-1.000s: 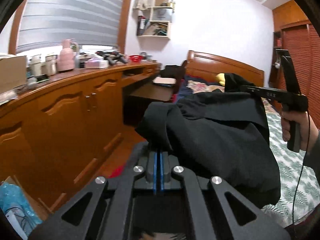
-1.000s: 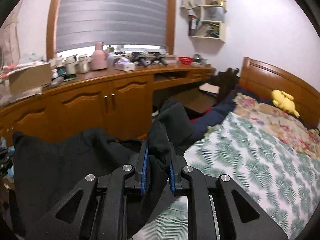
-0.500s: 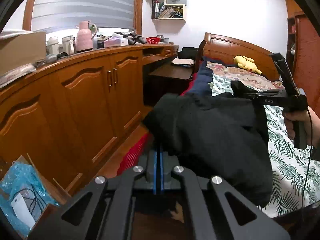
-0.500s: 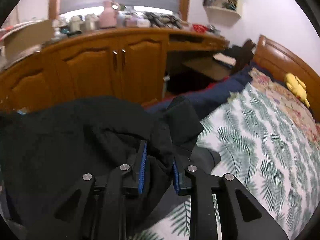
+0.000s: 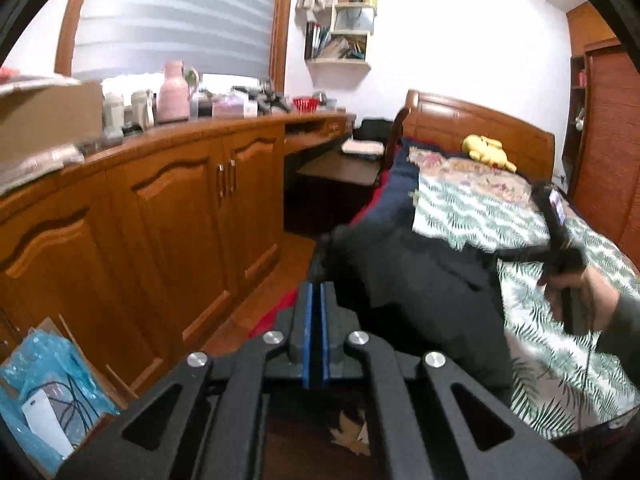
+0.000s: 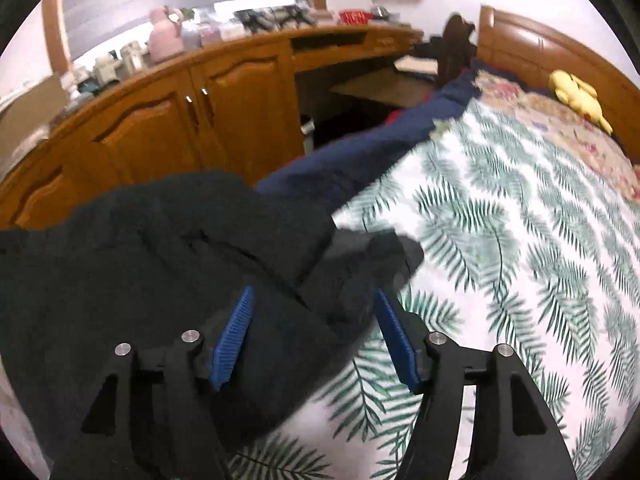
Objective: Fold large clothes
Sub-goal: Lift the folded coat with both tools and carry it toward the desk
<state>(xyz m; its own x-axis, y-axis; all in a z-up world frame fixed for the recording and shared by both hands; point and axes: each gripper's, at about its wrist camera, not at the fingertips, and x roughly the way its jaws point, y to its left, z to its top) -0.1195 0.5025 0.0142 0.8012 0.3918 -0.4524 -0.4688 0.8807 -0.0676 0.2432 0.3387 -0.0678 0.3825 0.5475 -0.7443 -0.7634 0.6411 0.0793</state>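
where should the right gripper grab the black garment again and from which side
Best bet: the bunched fold of the black garment lying between the open pads of the right gripper, which has just been opening. Come down from above onto the bedspread; that ridge stands proud of the flat cloth, so the pads can close across it.

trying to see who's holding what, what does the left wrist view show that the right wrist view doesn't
Only the left wrist view shows the left tongs, shut at the edge of the black garment, the person's hand holding the other tool, and a blue plastic bag on the floor.

Only the right wrist view shows the right tongs, which have just been opening, pads apart and off the garment lying between them.

Both show the garment, the leaf-print bedspread, the yellow plush toy and the wooden cabinets.
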